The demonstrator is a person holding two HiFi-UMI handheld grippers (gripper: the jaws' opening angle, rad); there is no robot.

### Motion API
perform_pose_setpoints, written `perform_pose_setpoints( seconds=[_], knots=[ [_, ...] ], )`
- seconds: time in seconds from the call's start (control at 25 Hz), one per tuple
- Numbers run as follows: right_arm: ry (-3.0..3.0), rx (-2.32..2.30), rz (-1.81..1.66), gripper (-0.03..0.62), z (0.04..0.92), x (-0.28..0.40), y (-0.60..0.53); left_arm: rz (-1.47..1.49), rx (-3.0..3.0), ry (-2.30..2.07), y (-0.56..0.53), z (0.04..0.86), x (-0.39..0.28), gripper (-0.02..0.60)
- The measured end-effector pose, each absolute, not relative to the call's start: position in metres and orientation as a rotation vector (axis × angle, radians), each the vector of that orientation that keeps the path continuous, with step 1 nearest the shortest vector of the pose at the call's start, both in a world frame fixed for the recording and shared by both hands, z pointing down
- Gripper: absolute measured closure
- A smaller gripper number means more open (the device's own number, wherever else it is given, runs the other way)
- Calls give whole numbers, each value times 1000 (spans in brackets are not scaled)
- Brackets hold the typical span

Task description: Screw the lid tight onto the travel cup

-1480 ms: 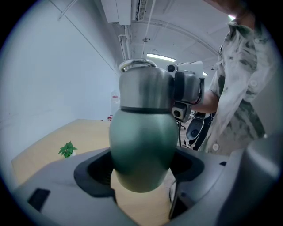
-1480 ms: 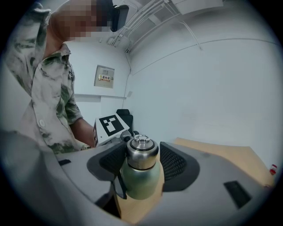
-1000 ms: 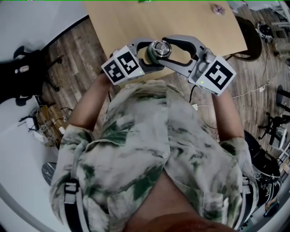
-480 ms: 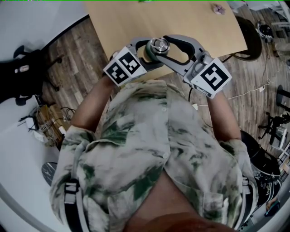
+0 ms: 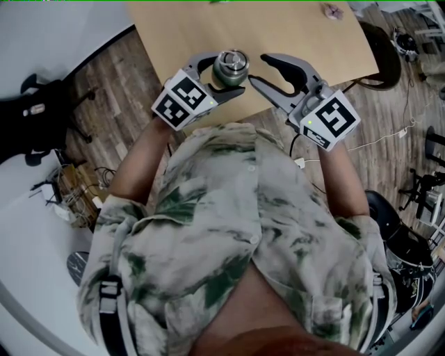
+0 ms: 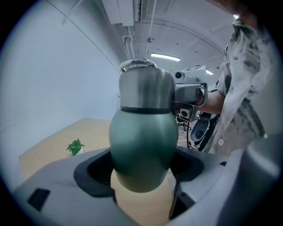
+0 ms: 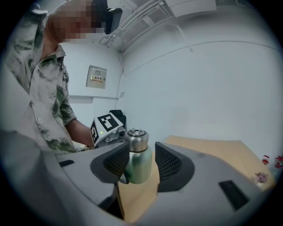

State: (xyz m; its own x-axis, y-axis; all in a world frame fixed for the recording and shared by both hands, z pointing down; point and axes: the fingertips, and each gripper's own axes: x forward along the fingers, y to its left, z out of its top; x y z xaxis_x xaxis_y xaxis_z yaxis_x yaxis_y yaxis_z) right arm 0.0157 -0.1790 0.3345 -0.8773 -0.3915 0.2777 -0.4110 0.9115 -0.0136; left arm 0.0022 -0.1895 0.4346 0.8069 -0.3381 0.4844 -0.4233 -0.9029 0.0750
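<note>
The left tool (image 5: 228,74) is clamped on the travel cup (image 6: 141,152), its two jaws pressing the rounded green body from either side, low down. The cup stands upright in that grip, with its steel lid (image 6: 146,90) seated on top and a small ring handle on the lid's crown. In the head view the cup is above the near edge of the wooden surface (image 5: 292,35), a little left of the person's middle. In the left gripper view its base seems to hang clear of the surface, though the angle leaves that uncertain.

The right tool (image 5: 257,71) is just to the right of the cup, apart from it, and points left toward the lid. Its jaws stand moderately wide and have just been closing, with nothing between them. In the right gripper view the cup shows in the gap but lies beyond the jaw tips, partly behind the left pad. The left tool's marker cube (image 7: 107,126) sits behind the cup there.

A small green plant (image 6: 75,146) stands at the far end of the surface. A little pinkish thing (image 5: 336,12) lies near its far right corner, too small to name. The person's patterned shirt (image 5: 229,208) fills the near part of the head view.
</note>
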Motion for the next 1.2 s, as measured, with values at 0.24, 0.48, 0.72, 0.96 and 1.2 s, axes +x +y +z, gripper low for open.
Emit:
perform_pose_setpoints(
  seconds=[0.24, 0.48, 0.72, 0.96, 1.2],
  knots=[
    [-2787, 726, 151, 489, 344, 37, -184, 690, 2810, -639, -192, 432, 0, 206],
    [-2753, 805, 185, 532, 354, 51, -187, 671, 2800, -663, -192, 431, -2, 206],
    [-2725, 859, 216, 549, 362, 60, -190, 651, 2773, -689, -195, 432, -8, 206],
    [-2707, 896, 231, 562, 367, 67, -188, 654, 2765, -707, -192, 433, -12, 206],
    [-2694, 918, 255, 571, 373, 73, -186, 645, 2758, -731, -195, 432, -15, 206]
  ],
)
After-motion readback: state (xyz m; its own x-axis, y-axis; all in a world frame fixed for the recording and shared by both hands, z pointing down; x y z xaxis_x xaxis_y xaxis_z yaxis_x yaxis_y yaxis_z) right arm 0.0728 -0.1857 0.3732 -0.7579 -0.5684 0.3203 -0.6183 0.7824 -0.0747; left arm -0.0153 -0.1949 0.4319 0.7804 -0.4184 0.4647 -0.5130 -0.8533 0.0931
